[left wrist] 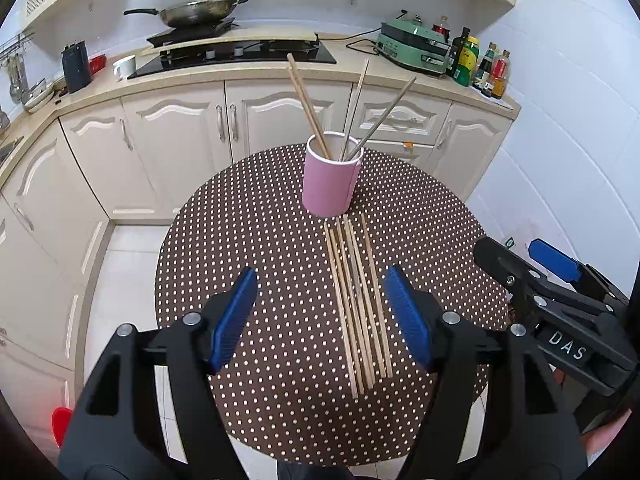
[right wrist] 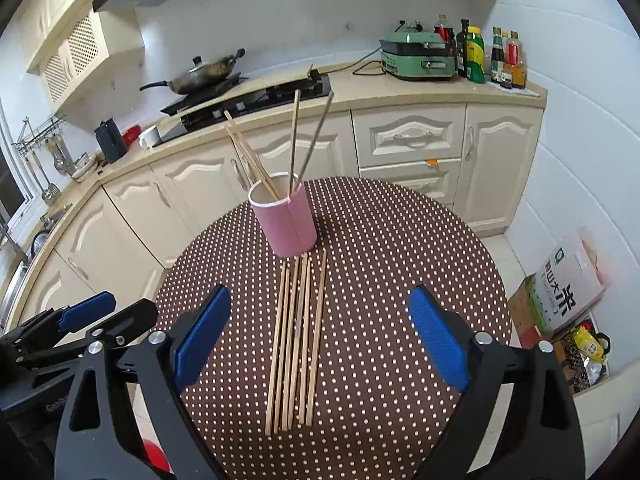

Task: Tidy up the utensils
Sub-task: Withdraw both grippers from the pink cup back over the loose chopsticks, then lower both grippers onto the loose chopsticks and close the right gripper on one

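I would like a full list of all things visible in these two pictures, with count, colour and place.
table: one, brown with white dots, centre
holder: one, pink, upright on table
chopsticks in holder: four, wooden, leaning
chopsticks on table: about six, wooden, side by side before holder
wok: one, dark, on stove
cooker: one, green, on counter
bottles: several, mixed colours, counter corner
mug: one, white, counter
left gripper: black, blue pads, open, empty
right gripper: same, open, empty

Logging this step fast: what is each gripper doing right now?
Left gripper: open, empty, above the loose chopsticks.
Right gripper: open, empty, above the same chopsticks.
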A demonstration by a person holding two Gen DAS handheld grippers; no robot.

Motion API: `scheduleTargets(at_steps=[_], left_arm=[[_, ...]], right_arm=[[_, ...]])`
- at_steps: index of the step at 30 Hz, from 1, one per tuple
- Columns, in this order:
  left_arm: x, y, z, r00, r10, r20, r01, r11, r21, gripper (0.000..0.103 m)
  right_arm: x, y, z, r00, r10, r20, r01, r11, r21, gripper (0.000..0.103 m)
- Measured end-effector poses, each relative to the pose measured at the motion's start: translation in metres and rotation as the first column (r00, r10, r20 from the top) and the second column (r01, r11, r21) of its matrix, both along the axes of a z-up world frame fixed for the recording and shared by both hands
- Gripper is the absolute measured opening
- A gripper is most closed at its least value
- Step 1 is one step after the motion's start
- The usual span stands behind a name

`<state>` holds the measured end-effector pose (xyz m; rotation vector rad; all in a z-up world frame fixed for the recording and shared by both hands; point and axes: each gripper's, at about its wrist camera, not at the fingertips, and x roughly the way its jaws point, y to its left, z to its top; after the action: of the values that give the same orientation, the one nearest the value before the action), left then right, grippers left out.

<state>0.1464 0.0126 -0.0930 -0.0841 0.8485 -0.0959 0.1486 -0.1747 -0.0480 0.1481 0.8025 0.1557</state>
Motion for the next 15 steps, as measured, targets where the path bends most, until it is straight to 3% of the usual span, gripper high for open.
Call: scheduleTargets(at_steps=[15], left_arm=[[0.003,0.005,-0.027,0.997,0.015,-0.08,-0.014,1.0,0.011,0.075]], right_arm=[[-0.002,0.005,-0.03,0.996,-0.004,-0.088,0.0,0.999,-0.044,0.094]])
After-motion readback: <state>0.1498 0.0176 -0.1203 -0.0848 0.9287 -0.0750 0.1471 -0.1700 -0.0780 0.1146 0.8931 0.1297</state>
